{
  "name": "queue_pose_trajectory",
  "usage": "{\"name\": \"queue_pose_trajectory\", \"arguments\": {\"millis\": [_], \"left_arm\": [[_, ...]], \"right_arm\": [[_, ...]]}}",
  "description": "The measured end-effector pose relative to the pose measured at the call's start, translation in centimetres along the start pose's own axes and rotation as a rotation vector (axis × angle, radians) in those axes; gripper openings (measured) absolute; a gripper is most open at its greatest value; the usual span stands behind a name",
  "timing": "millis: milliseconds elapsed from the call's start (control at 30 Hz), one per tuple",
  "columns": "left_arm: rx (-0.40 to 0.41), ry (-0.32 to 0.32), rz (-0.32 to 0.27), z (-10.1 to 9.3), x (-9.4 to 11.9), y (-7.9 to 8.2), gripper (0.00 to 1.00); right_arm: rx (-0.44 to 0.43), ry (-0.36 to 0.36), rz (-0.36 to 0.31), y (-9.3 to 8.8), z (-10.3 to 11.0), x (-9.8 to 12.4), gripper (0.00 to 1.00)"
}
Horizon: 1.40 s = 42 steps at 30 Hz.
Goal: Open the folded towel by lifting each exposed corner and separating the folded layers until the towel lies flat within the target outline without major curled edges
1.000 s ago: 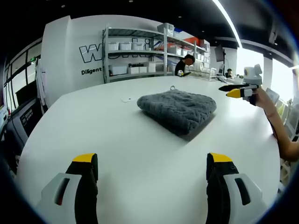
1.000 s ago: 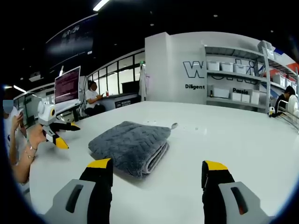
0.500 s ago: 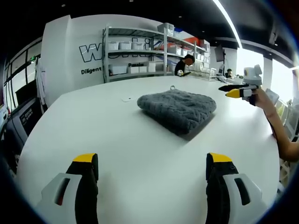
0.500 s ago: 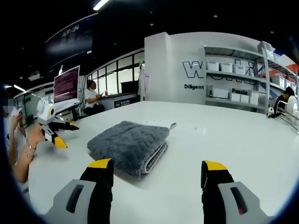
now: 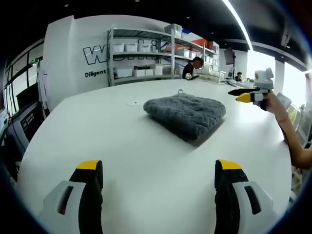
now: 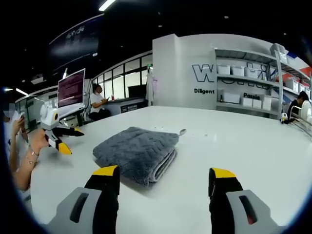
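Left gripper view: grey towel (image 5: 186, 114) sits folded on the white table (image 5: 122, 146), past mid-table and a bit right of centre. Quilted wave texture on top, thick stacked layers, fold edge rounded at the near right side, small hanging loop at the far edge. Untouched, well apart from the left gripper (image 5: 158, 171), whose yellow-tipped jaws stand wide apart over bare tabletop, nothing between them. Right gripper (image 5: 248, 94) comes in from the right, held in a hand (image 5: 273, 103) above the table edge beside the towel, not touching it; its tips look nearly together from this angle, can't confirm here. Room: white wall with dark lettering, metal shelving (image 5: 146, 56) with white bins, a person (image 5: 192, 68) behind the table, ceiling light strip.

Right gripper view: same towel (image 6: 136, 153), left of centre, layered open edges facing the camera on the right side, loop at the far corner. Right gripper (image 6: 163, 174) has jaws spread wide, empty, hovering short of the towel. Left gripper (image 6: 58, 137) at far left in a hand (image 6: 36, 142), off the towel, jaws parted. Monitor (image 6: 71, 91) and a seated person (image 6: 97, 100) behind, glass partition, shelving (image 6: 248, 80) on the right.

Versus 0.5 s ago: towel unchanged, both grippers essentially in the same place; only a slight camera shift in the right gripper view.
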<state>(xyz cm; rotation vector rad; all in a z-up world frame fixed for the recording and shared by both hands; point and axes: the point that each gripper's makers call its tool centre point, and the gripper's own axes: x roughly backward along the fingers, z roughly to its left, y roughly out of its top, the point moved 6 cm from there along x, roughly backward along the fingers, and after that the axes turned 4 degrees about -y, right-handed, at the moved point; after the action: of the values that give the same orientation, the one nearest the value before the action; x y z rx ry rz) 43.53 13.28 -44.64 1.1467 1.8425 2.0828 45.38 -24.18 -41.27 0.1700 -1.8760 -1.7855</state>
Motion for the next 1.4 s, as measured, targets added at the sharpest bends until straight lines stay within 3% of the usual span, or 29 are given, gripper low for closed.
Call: {"name": "queue_pose_trajectory", "arguments": {"millis": [500, 733, 967, 1167, 1400], "left_arm": [[0.017, -0.001, -0.01, 0.4, 0.4, 0.0, 0.93], [0.026, 0.001, -0.015, 0.4, 0.6, -0.1, 0.93], [0.025, -0.005, -0.018, 0.3, 0.8, 0.0, 0.93], [0.043, -0.001, -0.003, 0.8, 0.9, -0.3, 0.93], [0.035, -0.017, -0.012, 0.6, 0.9, -0.1, 0.94]], "right_arm": [[-0.021, 0.003, -0.061, 0.5, -0.2, 0.0, 0.65], [-0.018, 0.001, -0.105, 1.0, -0.3, 0.2, 0.46], [0.006, -0.008, -0.134, 1.6, 0.0, -0.2, 0.45], [0.054, -0.009, -0.083, 1.5, 1.0, -1.3, 0.47], [0.049, 0.022, -0.091, 4.1, 1.5, -2.8, 0.48]]}}
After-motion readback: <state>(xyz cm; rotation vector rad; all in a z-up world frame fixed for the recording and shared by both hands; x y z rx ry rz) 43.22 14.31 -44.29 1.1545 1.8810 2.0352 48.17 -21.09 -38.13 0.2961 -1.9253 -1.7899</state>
